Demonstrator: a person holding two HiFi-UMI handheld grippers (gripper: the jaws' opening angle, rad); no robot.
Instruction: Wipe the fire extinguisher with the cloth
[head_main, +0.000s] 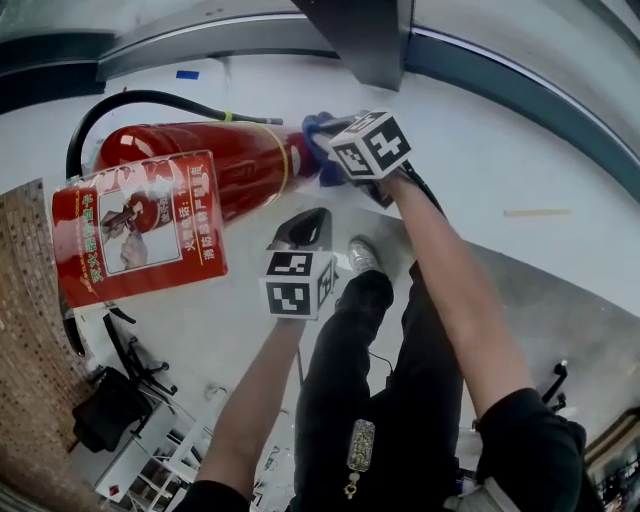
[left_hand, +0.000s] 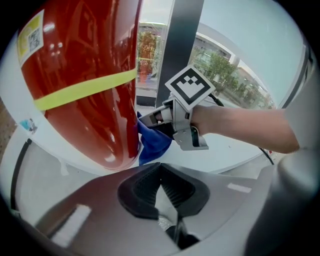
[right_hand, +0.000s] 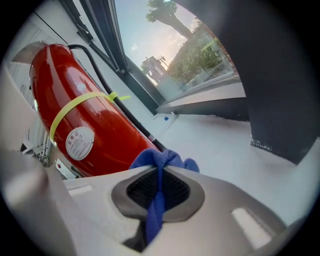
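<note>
Red fire extinguisher (head_main: 200, 170) at the left of the scene, over a white floor (head_main: 500, 130). Wrapped by a yellow band (head_main: 280, 160) round the body. Fronted at the near left by a red label card (head_main: 135, 230) with print and a picture. Looped over at the far left by a black hose (head_main: 130, 100).

Right tool (head_main: 325, 150) reaching in from the right. Pressed together on a blue cloth (head_main: 318, 130), pinched between the ribbed pads. In the right gripper view, cloth (right_hand: 162, 160) bunched above the tool (right_hand: 160, 187), a strip trailing down the seam between the jaws. Just behind it the extinguisher (right_hand: 95, 130), with the band (right_hand: 75, 107), a round white sticker (right_hand: 79, 141) and the hose (right_hand: 125, 110) running down the far side.

In the left gripper view, cloth (left_hand: 152, 142) set against the right edge of the red body (left_hand: 85, 75), below the band (left_hand: 85, 90). Carried there by the right tool (left_hand: 155, 120), forearm stretching off to the right.

Left tool (head_main: 305, 225) nearer, just beside the extinguisher and below the right one, apart from both. Jaws pressed together, pinching nothing, as seen from its own camera (left_hand: 167, 192).

Dark pillar (head_main: 360, 35) at the far middle. Black trousers and a shoe (head_main: 362, 255) of the person below the tools.
</note>
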